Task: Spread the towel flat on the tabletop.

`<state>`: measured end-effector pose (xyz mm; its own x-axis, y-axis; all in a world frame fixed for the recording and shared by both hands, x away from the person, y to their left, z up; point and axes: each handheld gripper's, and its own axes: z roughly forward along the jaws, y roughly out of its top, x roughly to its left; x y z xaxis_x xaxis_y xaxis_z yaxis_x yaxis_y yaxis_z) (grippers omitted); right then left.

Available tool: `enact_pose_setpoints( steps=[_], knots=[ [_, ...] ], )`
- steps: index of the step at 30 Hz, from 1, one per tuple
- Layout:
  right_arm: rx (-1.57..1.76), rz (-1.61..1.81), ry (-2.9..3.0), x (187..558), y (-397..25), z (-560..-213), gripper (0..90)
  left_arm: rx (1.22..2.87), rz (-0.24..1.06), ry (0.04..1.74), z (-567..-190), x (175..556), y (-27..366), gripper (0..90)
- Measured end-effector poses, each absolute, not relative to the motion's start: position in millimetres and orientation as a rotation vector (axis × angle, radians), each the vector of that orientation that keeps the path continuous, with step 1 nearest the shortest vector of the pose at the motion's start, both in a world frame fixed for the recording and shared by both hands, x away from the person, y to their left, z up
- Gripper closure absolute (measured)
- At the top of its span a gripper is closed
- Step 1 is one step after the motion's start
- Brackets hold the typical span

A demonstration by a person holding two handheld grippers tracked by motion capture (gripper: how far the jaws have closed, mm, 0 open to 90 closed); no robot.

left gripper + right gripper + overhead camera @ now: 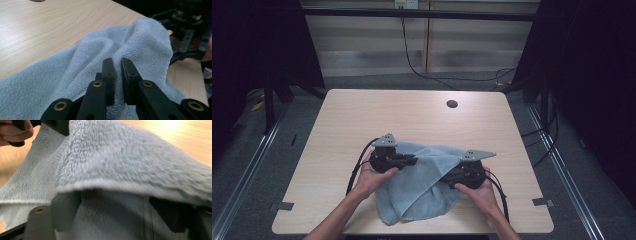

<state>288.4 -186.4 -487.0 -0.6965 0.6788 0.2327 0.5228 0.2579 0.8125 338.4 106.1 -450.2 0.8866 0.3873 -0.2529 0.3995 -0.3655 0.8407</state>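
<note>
In the right gripper view, a fold of the pale blue terry towel [130, 162] is draping over the right gripper's [117, 217] black jaws, hiding their tips — close and blurring. At the upper left, the frame edge is cutting off a hand [15, 131].

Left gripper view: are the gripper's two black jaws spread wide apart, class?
No. The left gripper has its jaws nearly together, pinching a fold of the blue-grey towel in a narrow gap.
</note>
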Motion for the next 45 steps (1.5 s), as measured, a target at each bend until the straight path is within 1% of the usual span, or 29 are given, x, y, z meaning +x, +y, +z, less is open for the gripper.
enact_pose_setpoints(
  steps=[2, 4, 7, 8, 11, 16, 17, 18, 19, 20, 21, 22, 23, 25, 27, 30, 33, 34, 35, 37, 38, 39, 40, 43, 44, 45],
  knots=[
    [1.143, 1.428, 2.381, 294.1, -181.6, -491.2, 19.8, 1.986, -0.01, 0.57, -448.4, 337.4, 107.6, 82.4],
    [1.129, 1.369, 2.416, 296.1, -176.0, -498.8, 19.7, 1.973, 0.004, 0.58, -447.1, 338.2, 110.8, 82.8],
    [1.108, 1.352, 2.426, 292.8, -172.3, -500.9, 22.9, 1.959, 0.014, 0.608, -446.2, 340.7, 115.6, 83.2],
    [1.098, 1.379, 2.423, 291.4, -172.0, -498.2, 23.9, 1.937, -0.004, 0.627, -446.7, 343.2, 120.8, 83.2],
    [1.073, 1.41, 2.434, 289.9, -171.2, -495.8, 24.6, 1.929, -0.008, 0.638, -447.8, 344.7, 123.4, 83.2],
    [1.042, 1.304, 2.516, 291.2, -156.7, -509.9, 25.6, 1.917, -0.002, 0.652, -447.8, 346.2, 123.9, 83.3],
    [1.044, 1.291, 2.507, 291.1, -155.2, -510.2, 28.5, 1.914, -0.003, 0.654, -447.1, 346.8, 125.0, 83.3],
    [1.044, 1.263, 2.49, 289.5, -153.8, -509.9, 34.0, 1.914, -0.003, 0.654, -447.1, 346.8, 125.0, 83.3],
    [1.044, 1.263, 2.49, 289.5, -153.8, -509.9, 34.0, 1.908, 0.004, 0.662, -446.3, 347.1, 126.5, 83.3],
    [1.008, 1.176, 2.465, 286.6, -151.7, -508.5, 51.9, 1.9, 0.008, 0.667, -445.6, 348.2, 128.5, 83.4],
    [1.019, 1.163, 2.461, 287.4, -153.6, -507.4, 63.5, 1.887, 0.02, 0.691, -444.2, 349.6, 133.5, 83.4],
    [1.042, 1.17, 2.454, 289.3, -157.3, -507.4, 73.3, 1.882, 0.025, 0.697, -443.3, 349.7, 136.1, 83.6],
    [1.059, 1.18, 2.454, 291.2, -161.2, -507.7, 79.7, 1.88, 0.033, 0.697, -442.2, 349.8, 139.5, 83.7],
    [1.087, 1.194, 2.453, 292.8, -164.8, -508.0, 81.1, 1.871, 0.041, 0.704, -441.0, 349.4, 142.7, 83.7],
    [1.105, 1.159, 2.445, 294.9, -170.2, -505.0, 82.7, 1.837, 0.066, 0.723, -436.1, 349.9, 154.8, 84.0],
    [1.149, 1.179, 2.415, 296.9, -177.3, -499.5, 83.0, 1.81, 0.078, 0.739, -432.4, 350.5, 163.1, 84.3],
    [1.199, 1.236, 2.304, 301.0, -196.6, -475.0, 83.3, 1.767, 0.085, 0.755, -424.0, 352.0, 173.5, 84.5],
    [1.204, 1.241, 2.277, 302.8, -200.5, -468.0, 83.3, 1.752, 0.09, 0.753, -420.9, 352.5, 175.5, 84.6],
    [1.204, 1.241, 2.277, 302.8, -200.5, -468.0, 83.3, 1.752, 0.09, 0.753, -420.9, 352.5, 175.5, 84.6],
    [1.218, 1.246, 2.231, 307.4, -207.1, -453.8, 83.3, 1.725, 0.102, 0.755, -413.0, 353.0, 178.9, 84.6],
    [1.217, 1.254, 2.196, 312.4, -212.4, -438.5, 83.3, 1.701, 0.12, 0.756, -404.8, 354.0, 184.0, 84.6],
    [1.217, 1.254, 2.196, 312.4, -212.4, -438.5, 83.3, 1.701, 0.12, 0.756, -404.8, 354.0, 184.0, 84.7],
    [1.218, 1.268, 2.153, 317.8, -217.3, -422.2, 83.3, 1.67, 0.145, 0.772, -396.6, 355.8, 190.0, 84.7],
    [1.243, 1.288, 2.077, 326.8, -226.6, -398.1, 83.3, 1.635, 0.157, 0.79, -388.4, 359.2, 198.8, 84.8],
    [1.243, 1.288, 2.077, 326.8, -226.6, -398.1, 83.3, 1.616, 0.164, 0.801, -384.4, 361.1, 203.3, 84.8],
    [1.258, 1.309, 2.027, 333.3, -232.7, -383.5, 83.4, 1.586, 0.188, 0.817, -376.4, 364.6, 210.3, 84.8]
  ],
)
